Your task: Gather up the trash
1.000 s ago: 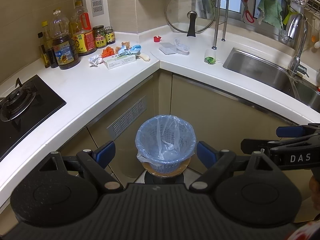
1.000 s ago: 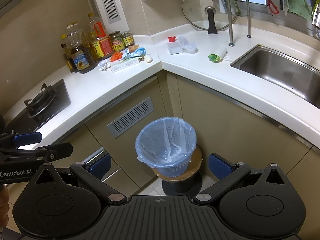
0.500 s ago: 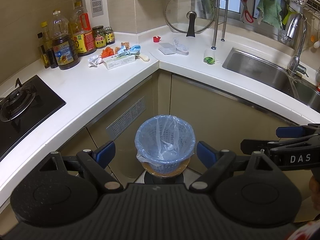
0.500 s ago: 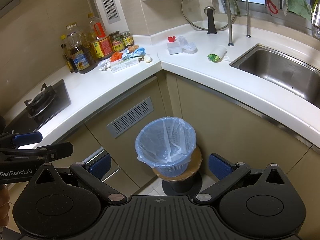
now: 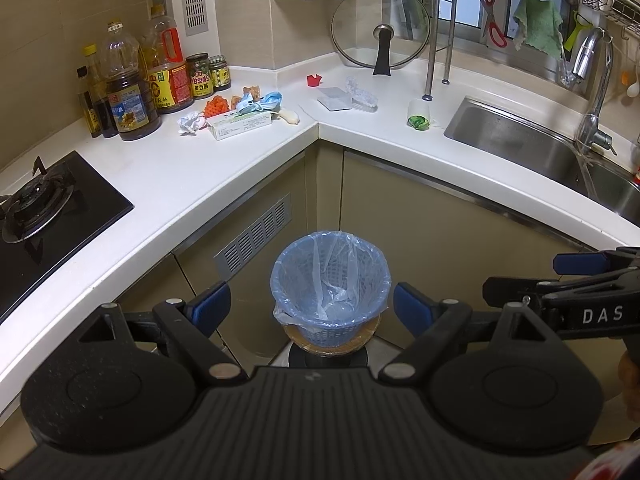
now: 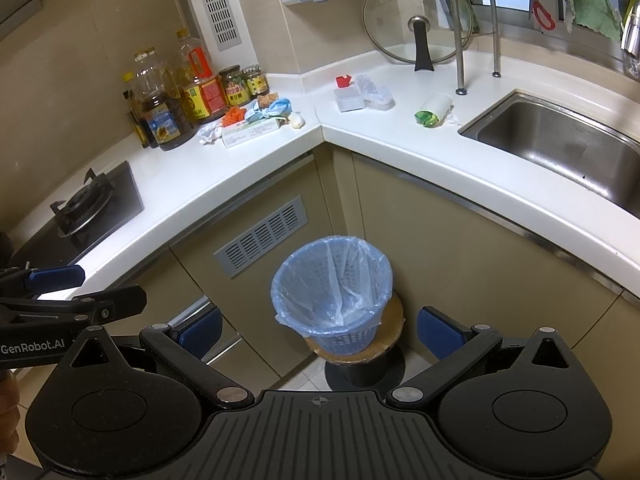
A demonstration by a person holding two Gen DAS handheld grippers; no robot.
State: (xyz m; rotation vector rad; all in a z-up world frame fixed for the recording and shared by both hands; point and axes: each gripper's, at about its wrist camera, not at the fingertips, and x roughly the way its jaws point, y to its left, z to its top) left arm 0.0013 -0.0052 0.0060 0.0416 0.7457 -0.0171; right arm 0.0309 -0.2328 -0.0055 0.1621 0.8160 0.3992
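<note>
White countertop (image 5: 168, 176) wraps the corner of a small tiled kitchen, and the trash lies scattered on it near that corner. Just left of the corner sit a long white-and-green cardboard box (image 5: 241, 125), a crumpled white paper ball (image 5: 191, 124) touching the box's left end, a heap of orange scraps (image 5: 216, 105) behind the box, a crumpled blue face mask (image 5: 264, 102) and a pale peeled vegetable piece (image 5: 289, 117) at the box's right end. Right of the corner are a small red scrap (image 5: 314, 80), a flat clear plastic lid (image 5: 334, 98) beside crinkled clear wrap (image 5: 362, 96), and a white roll with a green end (image 5: 418, 114) lying on its side.

Below the corner, in front of the cabinets, a blue mesh bin lined with a clear blue bag (image 5: 330, 288) stands on a round stool, and nothing shows inside but the liner. The left gripper (image 5: 312, 308) and the right gripper (image 6: 318, 330) both hover above the bin, fingers spread wide and holding nothing.

Farther left of the corner stand oil bottles and jars (image 5: 160, 80) and a black gas hob (image 5: 44, 208); far right is a steel sink (image 5: 532, 152).
</note>
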